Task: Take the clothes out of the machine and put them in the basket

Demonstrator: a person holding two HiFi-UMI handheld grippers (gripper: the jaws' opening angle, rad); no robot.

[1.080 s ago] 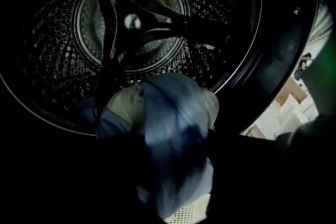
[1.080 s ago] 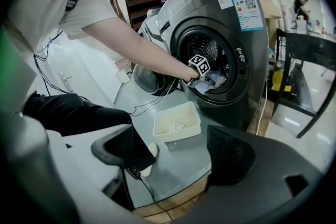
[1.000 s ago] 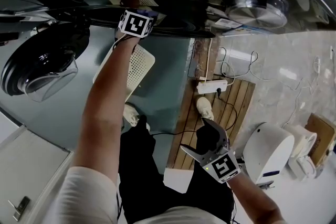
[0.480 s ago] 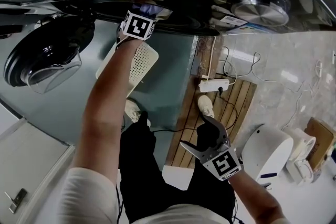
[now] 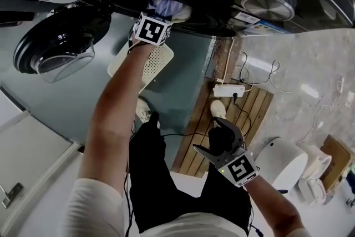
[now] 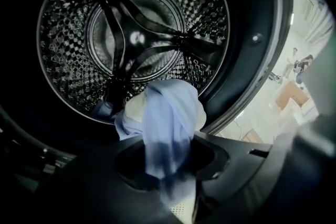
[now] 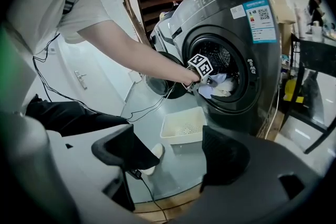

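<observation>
left gripper [image 6: 170,178] risen, blue garment [image 6: 168,113] clamped between its just-closed jaws, right gripper [image 7: 170,157] jaws apart

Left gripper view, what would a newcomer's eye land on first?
A pale blue garment hangs at the mouth of the steel drum, in the left gripper, whose jaws have just been closing on it. In the right gripper view, a white basket stands on the floor below.

The left gripper [image 6: 160,178], its jaws having just been closing, is clamped on a light blue garment [image 6: 168,113] at the front lip of the perforated drum [image 6: 68,60]. A paler cloth [image 6: 134,107] bunches just behind it, possibly part of the same bundle.
</observation>
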